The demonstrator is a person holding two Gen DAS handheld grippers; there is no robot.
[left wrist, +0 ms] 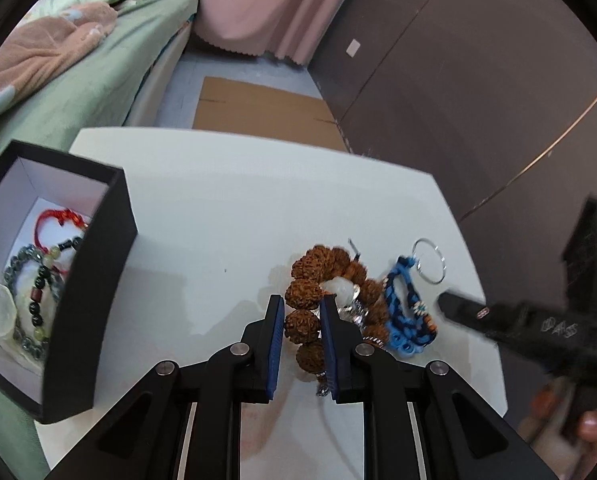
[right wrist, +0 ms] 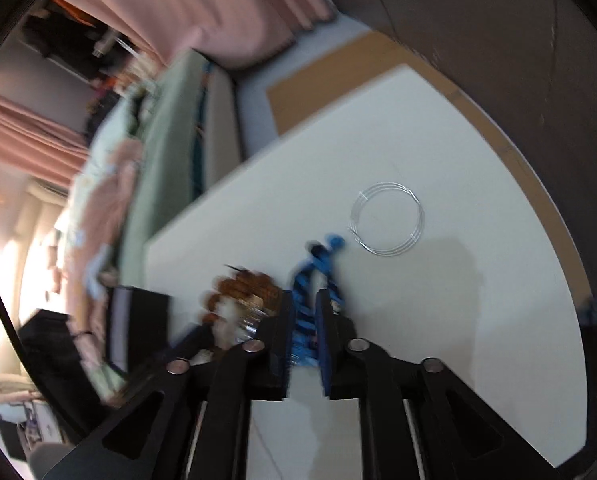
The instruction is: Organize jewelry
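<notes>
Pinching one side of a chunky bracelet of rough brown seed beads [left wrist: 322,300], the left gripper [left wrist: 301,320] has its blue-padded jaws closed on two of the beads where the loop lies on the white tabletop [left wrist: 226,208]. Those beads look hard and knobbly, so the pads should bite well, yet they are strung on cord, and the free part of the loop, with its clear crystal and silver charms, will likely sag and swing once raised. Holding across a bead, as now, seems sounder than catching the cord.

Just beside it, touching its far side, lies a soft woven bracelet of light and dark blue cord [left wrist: 408,312]; the right gripper [right wrist: 303,316] is clamped on its braid, though that view is blurred. Being limp and light, it should fold and dangle, and its loose end may drag the thin silver wire bangle [right wrist: 388,218] lying flat next to it. That bangle looks stiff, slippery and hard to pinch off a flat surface.

An open black box with white lining [left wrist: 110,264] stands at the table's left, already holding beaded bracelets and a red cord
</notes>
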